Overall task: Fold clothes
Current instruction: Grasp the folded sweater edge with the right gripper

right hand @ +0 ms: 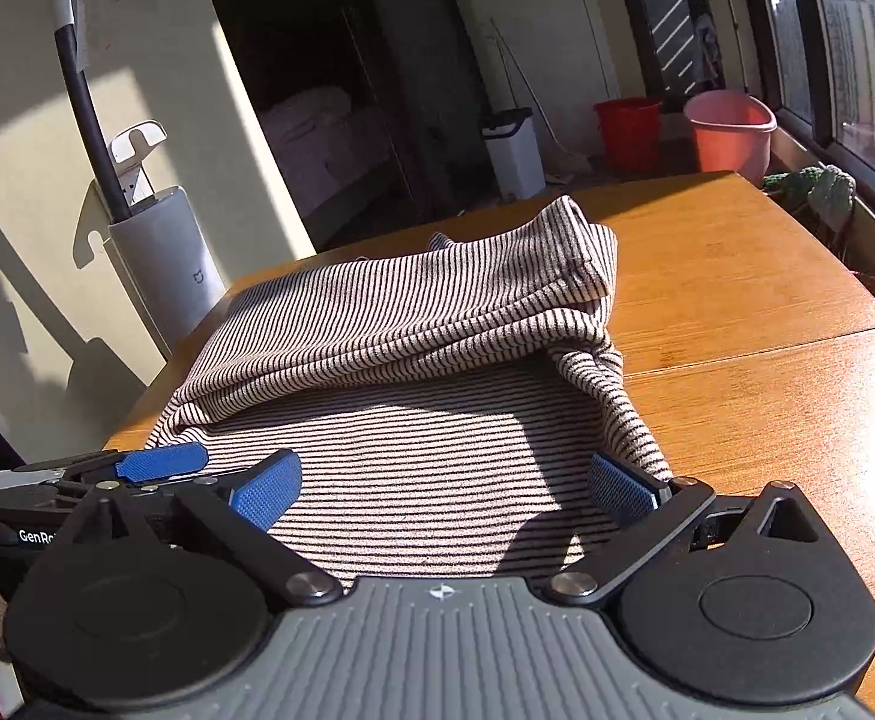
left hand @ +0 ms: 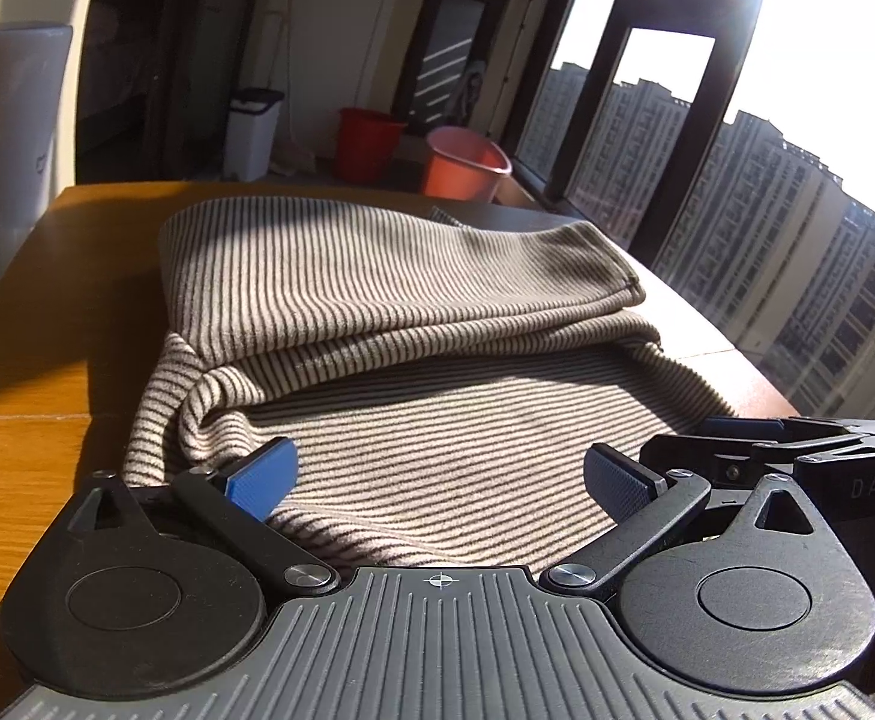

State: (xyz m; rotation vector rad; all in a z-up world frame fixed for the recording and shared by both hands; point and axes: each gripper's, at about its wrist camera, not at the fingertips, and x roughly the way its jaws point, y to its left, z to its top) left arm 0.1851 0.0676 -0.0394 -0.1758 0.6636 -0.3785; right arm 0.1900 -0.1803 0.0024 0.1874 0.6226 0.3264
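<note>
Both grippers sit side by side at the near edge of the striped garment (left hand: 413, 324), which lies partly folded on the wooden desk (right hand: 737, 300). Left gripper (left hand: 437, 480) has its jaws spread wide, nothing pinched, flat striped cloth lying between them. Same for the right gripper (right hand: 443, 486): jaws wide apart, empty, the folded-over bulk just ahead of them.

Black linkages, blue ribbed pads (left hand: 263, 474), grey base
</note>
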